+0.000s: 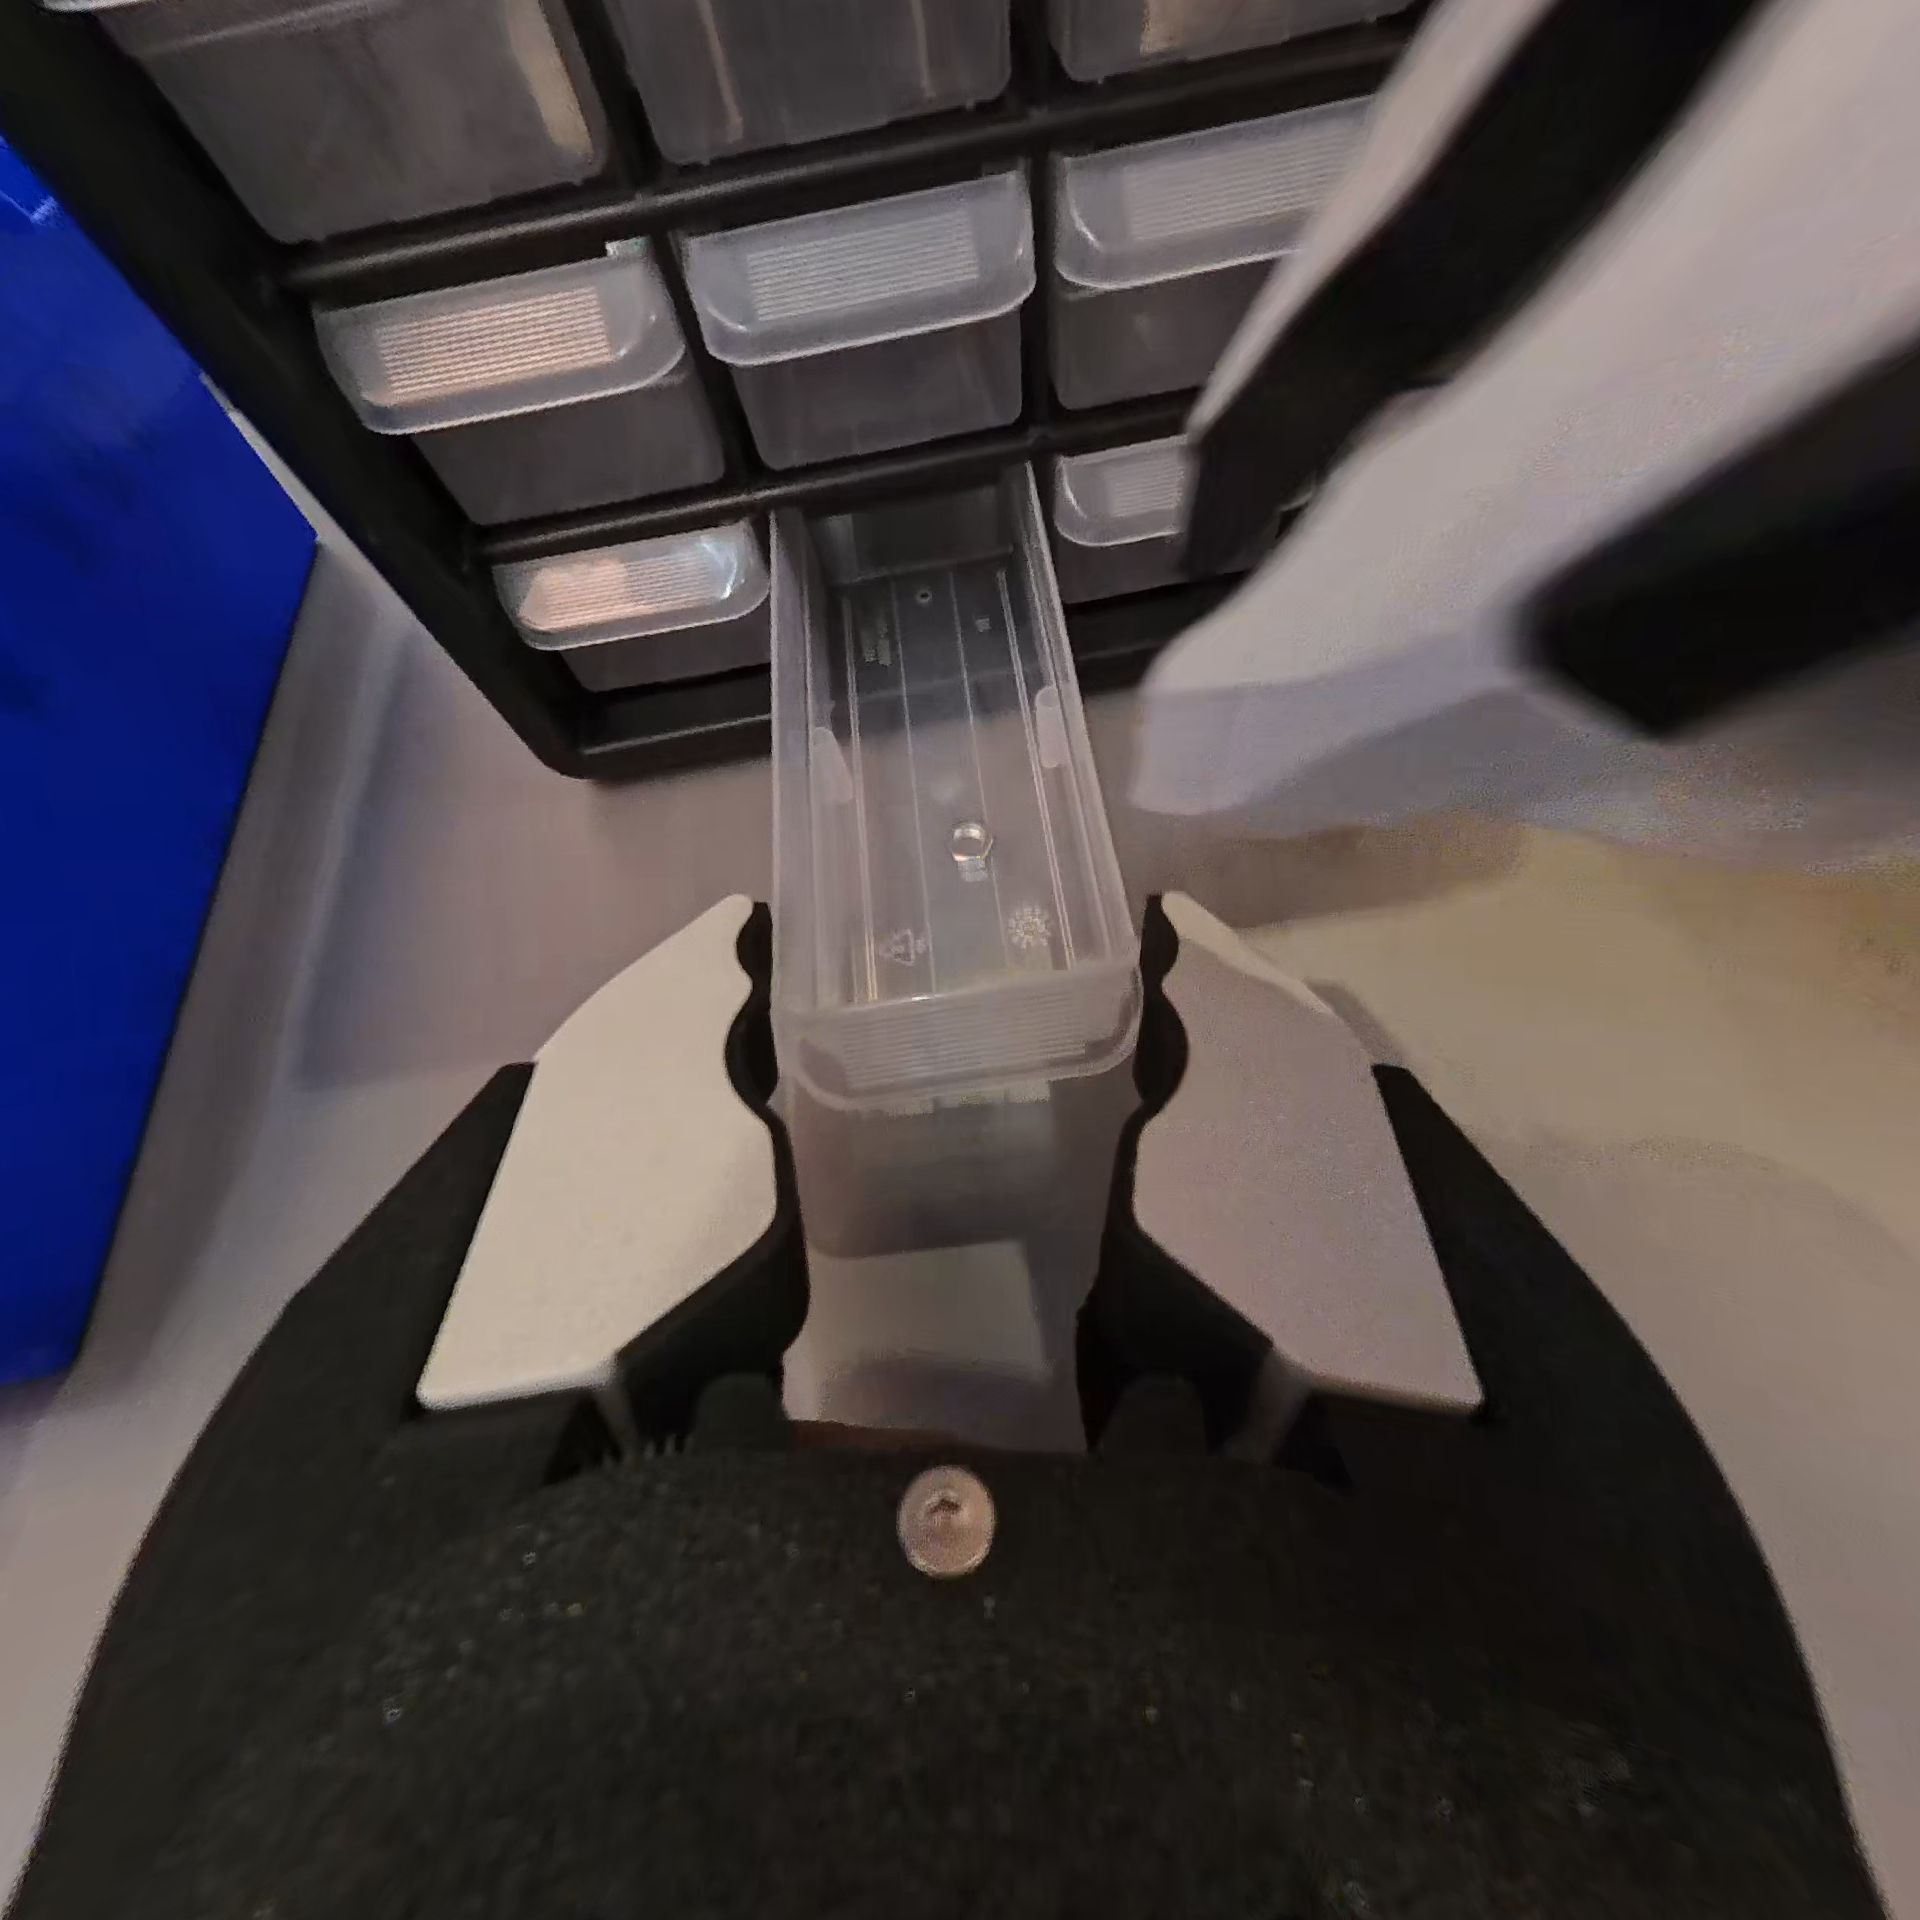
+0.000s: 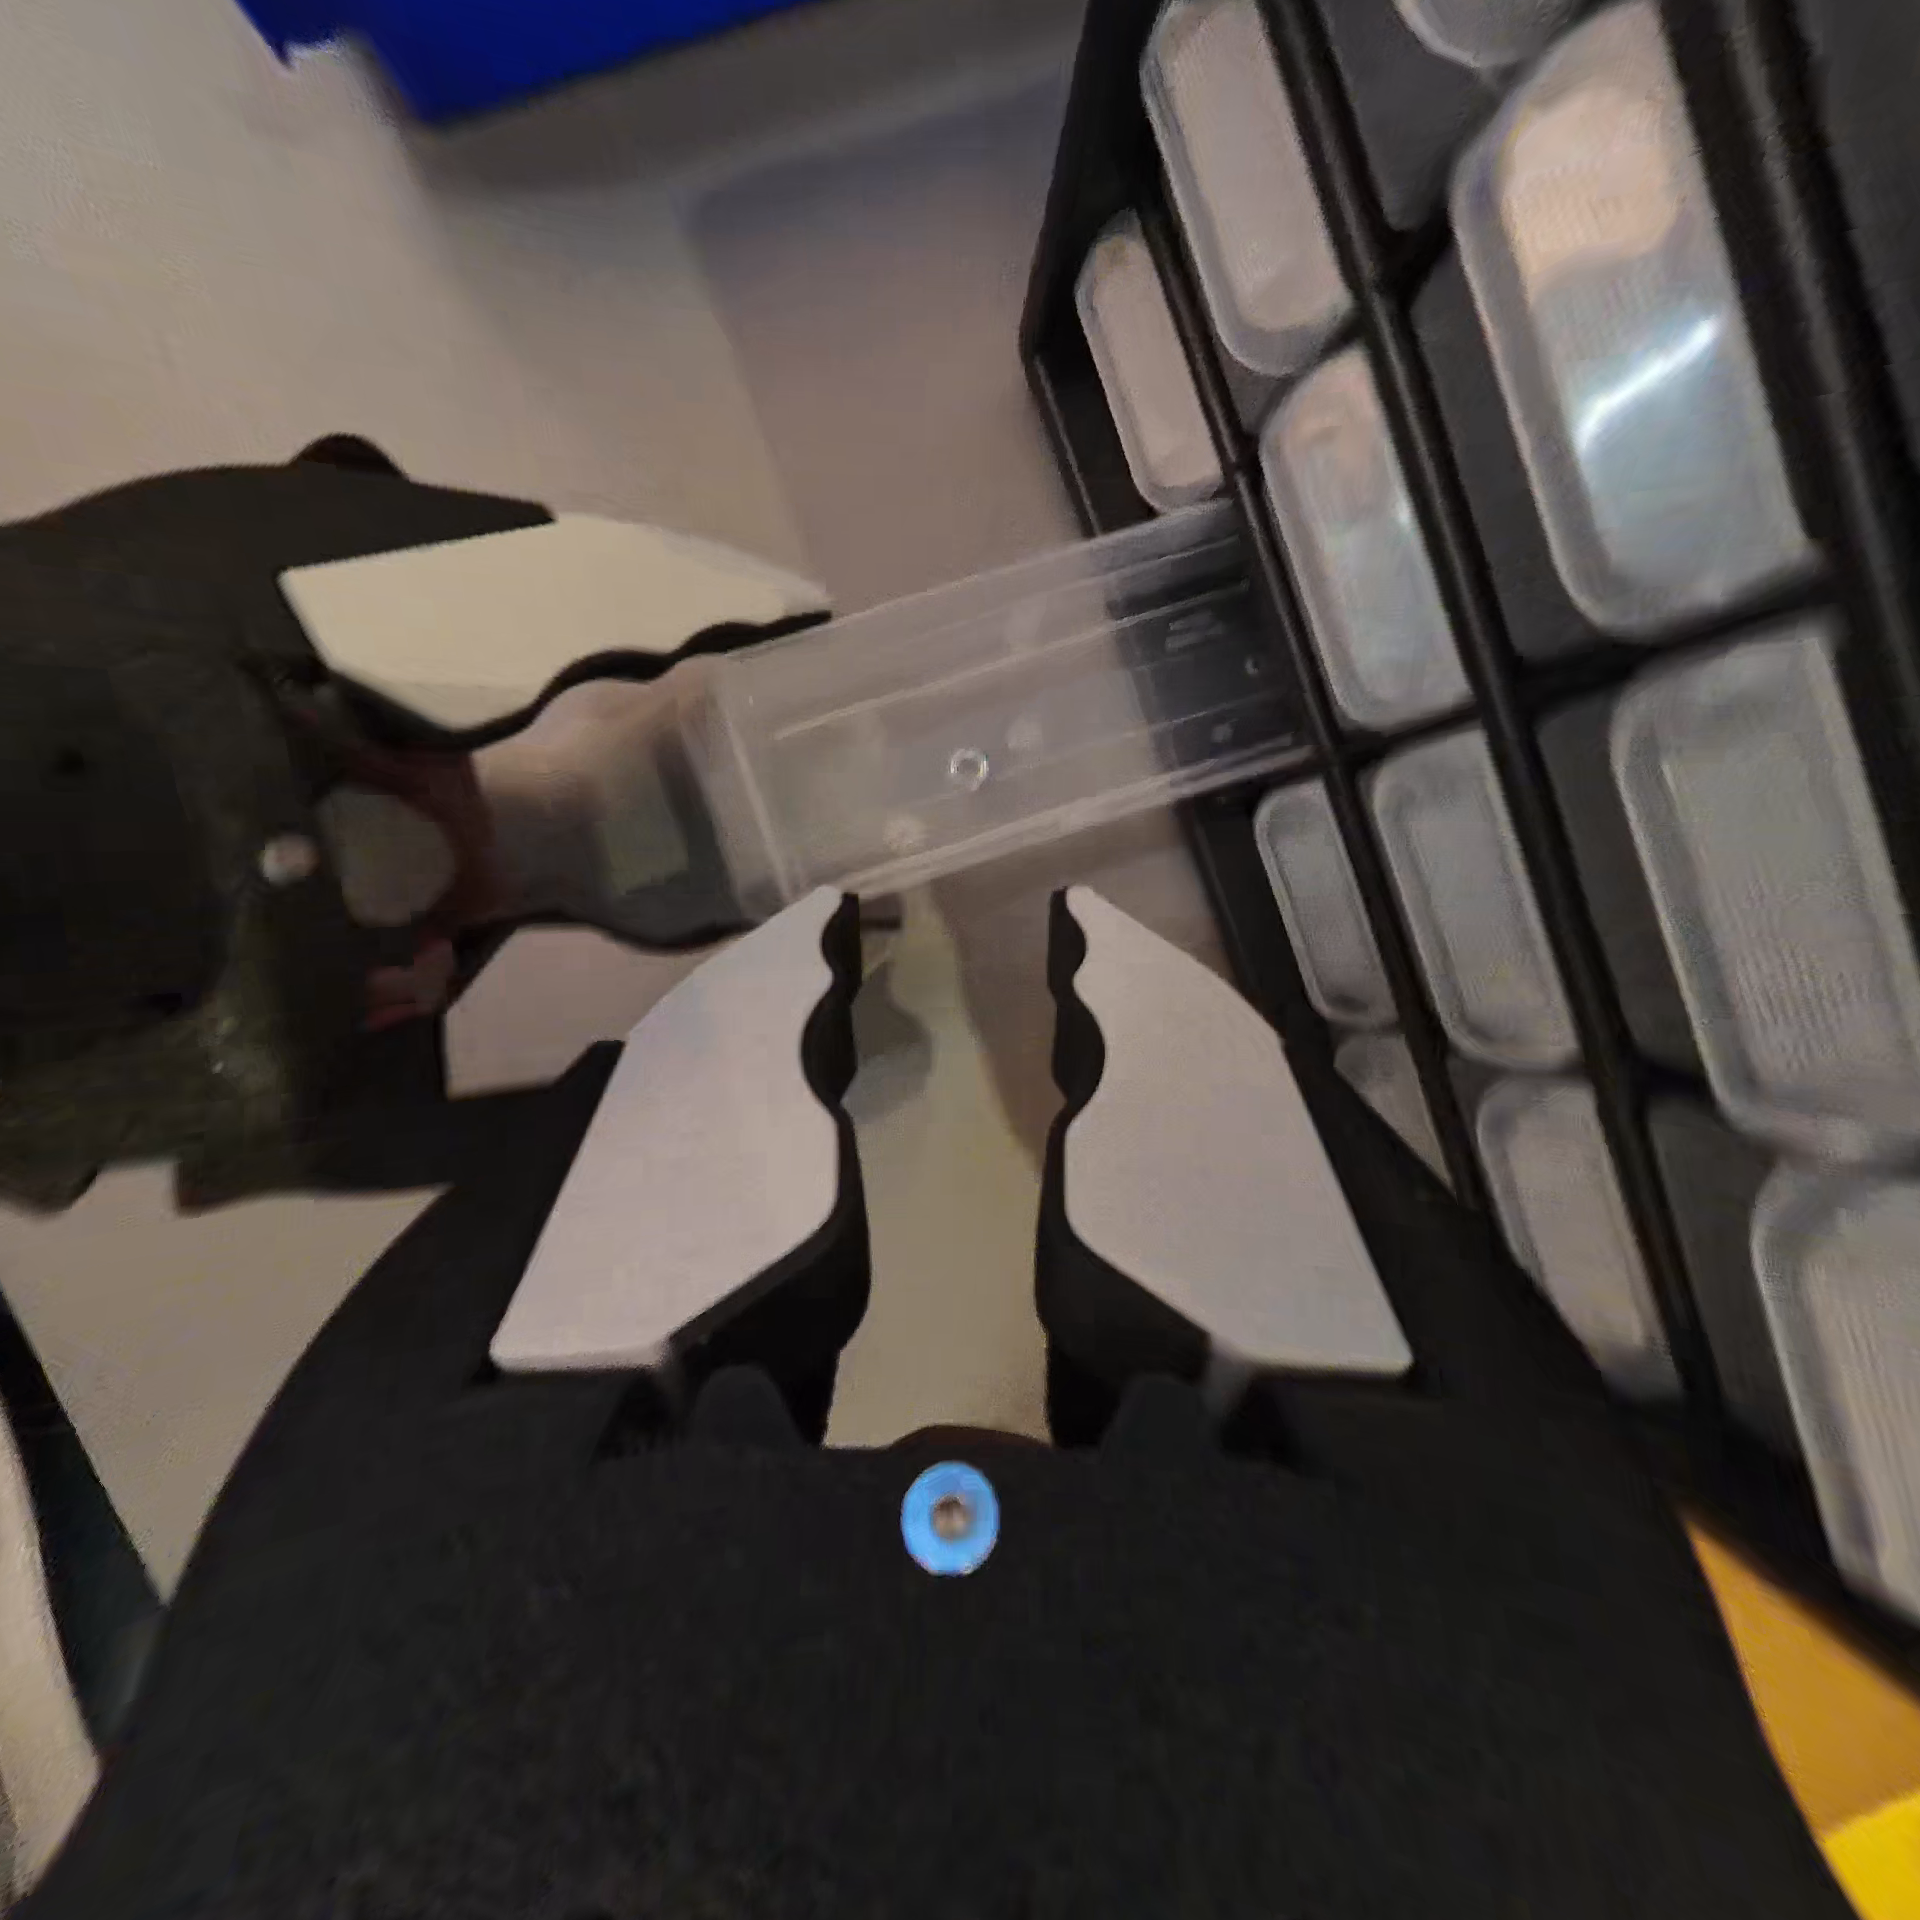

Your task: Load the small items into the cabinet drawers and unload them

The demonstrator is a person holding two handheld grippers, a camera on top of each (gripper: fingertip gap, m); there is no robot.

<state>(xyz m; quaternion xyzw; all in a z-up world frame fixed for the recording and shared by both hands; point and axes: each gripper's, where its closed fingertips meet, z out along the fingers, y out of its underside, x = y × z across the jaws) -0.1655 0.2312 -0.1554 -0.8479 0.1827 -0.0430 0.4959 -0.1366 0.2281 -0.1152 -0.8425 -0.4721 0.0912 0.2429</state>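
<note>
A black cabinet (image 1: 613, 717) holds rows of clear plastic drawers. One bottom-row drawer (image 1: 951, 790) is pulled far out over the table. My left gripper (image 1: 956, 935) is shut on its front end, one finger on each side wall. A small clear round ring or mark (image 1: 966, 836) shows on the drawer floor; I cannot tell whether it is loose. In the right wrist view the drawer (image 2: 987, 717) sticks out of the cabinet (image 2: 1392, 343) with the left gripper (image 2: 769, 769) on it. My right gripper (image 2: 954, 914) is open and empty, just beside the drawer. It also shows blurred in the left wrist view (image 1: 1226, 623).
The other drawers (image 1: 862, 281) are pushed in. A blue bin (image 1: 125, 831) stands left of the cabinet. A yellow object (image 2: 1829, 1725) lies at the cabinet's near end. The table (image 1: 1558, 1195) is pale grey. The left gripper's tips are roughly 5 cm from the right gripper's.
</note>
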